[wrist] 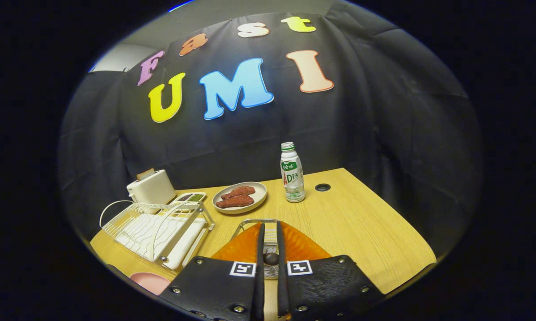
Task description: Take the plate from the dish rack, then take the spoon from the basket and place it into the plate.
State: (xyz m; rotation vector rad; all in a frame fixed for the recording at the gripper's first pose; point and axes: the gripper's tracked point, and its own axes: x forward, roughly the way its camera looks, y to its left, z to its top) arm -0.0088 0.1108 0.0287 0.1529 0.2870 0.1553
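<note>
— Orange ribbed plastic under your fingers: is that the basket?

— Yes. The gripper (270,226) sits right over the orange basket (304,246), whose wire handle arches just ahead of the fingertips. The fingers stand close together with a thin gap between them. In that gap lies a shiny metal piece with a dark knob, which I take to be the spoon (270,250). You cannot tell from here whether both fingers truly press on it.

— So which step am I on?

— The spoon step, I judge. A pink plate (148,281) lies flat on the table beside the near corner of the dish rack (154,227), off to your left and low, and the rack's wires look bare.

— What does the next move want?

— Make sure of the pinch first. Then lift straight up, clear of the wire handle, and swing left and toward you to the pink plate. Keep the spoon clear of the rack's corner post on the way, and set it down inside the rim.

— And farther out?

— Beyond the basket stands a pale dish (261,191) with reddish food. A white bottle (292,173) stands just to its right. A small two-part tray (190,196) and a white toaster (151,188) sit behind the rack. The table (366,232) is light wood grain with a round cable hole (322,187) near the far edge. Black cloth (384,125) hangs close behind it as the wall.
</note>
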